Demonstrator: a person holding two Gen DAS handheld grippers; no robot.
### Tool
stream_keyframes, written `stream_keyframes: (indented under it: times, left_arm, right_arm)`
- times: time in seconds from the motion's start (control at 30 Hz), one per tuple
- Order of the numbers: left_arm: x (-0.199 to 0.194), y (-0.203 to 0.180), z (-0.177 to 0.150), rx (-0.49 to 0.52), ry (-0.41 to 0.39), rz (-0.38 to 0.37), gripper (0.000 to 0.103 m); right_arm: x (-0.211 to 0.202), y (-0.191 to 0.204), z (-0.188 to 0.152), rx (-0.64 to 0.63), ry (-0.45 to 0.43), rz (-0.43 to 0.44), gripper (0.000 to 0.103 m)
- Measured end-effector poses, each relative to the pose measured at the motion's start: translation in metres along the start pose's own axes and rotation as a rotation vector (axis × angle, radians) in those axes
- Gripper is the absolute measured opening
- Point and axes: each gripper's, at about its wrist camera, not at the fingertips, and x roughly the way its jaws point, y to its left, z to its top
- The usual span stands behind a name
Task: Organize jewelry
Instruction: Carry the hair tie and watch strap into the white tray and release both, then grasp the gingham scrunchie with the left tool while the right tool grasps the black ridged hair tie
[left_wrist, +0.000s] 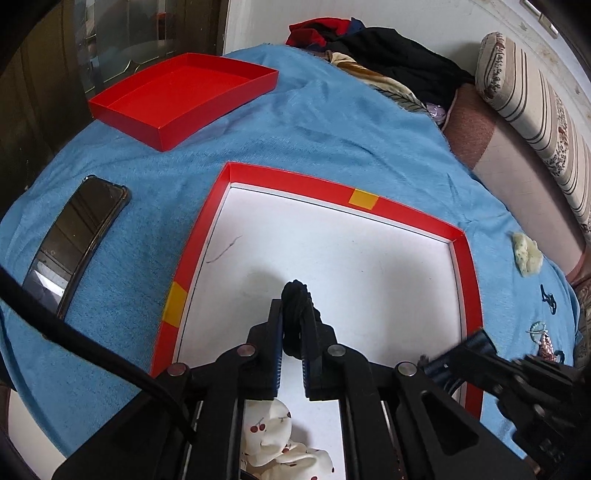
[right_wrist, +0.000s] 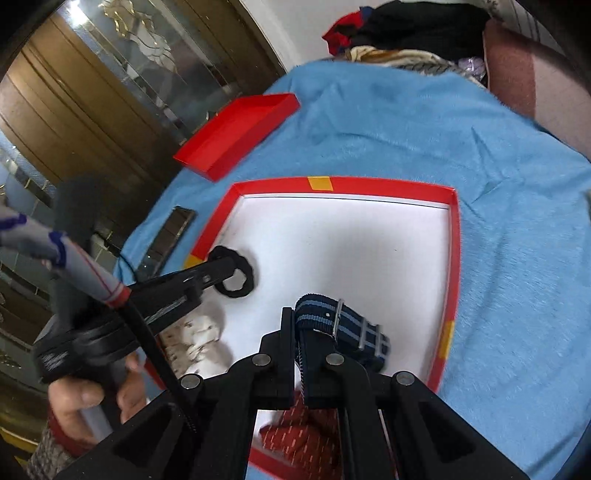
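Left claw (left_wrist: 293, 325) clamped on black ruffled fabric scrunchie (left_wrist: 295, 295); right claw (right_wrist: 299, 332) clamped on woven navy-striped watch strap (right_wrist: 343, 321), both over red-rimmed white tray (right_wrist: 369, 240)

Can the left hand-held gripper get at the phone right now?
Probably not yet. The left hand-held gripper is shut on the black hair tie over the red box. The phone lies uncovered on the blue blanket, outside the box.
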Motion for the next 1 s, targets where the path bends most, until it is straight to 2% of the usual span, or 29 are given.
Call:
stream_keyframes:
  times: [0.03, 0.1, 0.13, 0.2, 0.27, 0.3, 0.53, 0.7, 0.83, 1.0]
  left_arm:
    - [0.0, 0.0, 0.0, 0.0, -0.004, 0.003, 0.016]
    - [-0.002, 0.001, -0.001, -0.001, -0.015, 0.004, 0.031]
    - [-0.004, 0.001, -0.001, -0.006, -0.022, 0.006, 0.034]
    - [-0.008, 0.002, 0.0, -0.015, -0.032, 0.002, 0.042]
    - [-0.013, 0.002, 0.0, -0.028, -0.04, -0.011, 0.046]
    - [-0.016, 0.001, 0.0, -0.032, -0.044, -0.013, 0.046]
    - [-0.043, -0.005, -0.003, -0.021, -0.093, 0.012, 0.047]
    - [-0.066, -0.017, -0.011, 0.001, -0.128, 0.032, 0.049]
    - [-0.079, -0.039, -0.022, 0.042, -0.134, 0.026, 0.051]
    - [-0.085, -0.081, -0.043, 0.106, -0.118, -0.026, 0.055]
  right_arm:
    - [0.002, -0.001, 0.002, -0.001, 0.0, -0.008, 0.004]
    - [0.004, -0.003, 0.006, -0.005, -0.002, -0.02, 0.005]
    - [0.004, -0.004, 0.007, -0.004, 0.0, -0.018, 0.01]
    - [0.001, -0.003, 0.008, -0.006, -0.006, -0.018, 0.026]
    - [-0.004, -0.002, 0.007, -0.011, -0.023, -0.018, 0.053]
    - [-0.005, -0.002, 0.008, -0.013, -0.028, -0.021, 0.056]
    - [-0.022, 0.004, -0.005, -0.035, -0.022, -0.002, 0.056]
    - [-0.055, 0.0, -0.029, -0.036, -0.063, -0.003, 0.056]
    - [-0.091, -0.024, -0.057, 0.01, -0.107, -0.035, 0.058]
    - [-0.138, -0.076, -0.108, 0.104, -0.152, -0.132, 0.059]
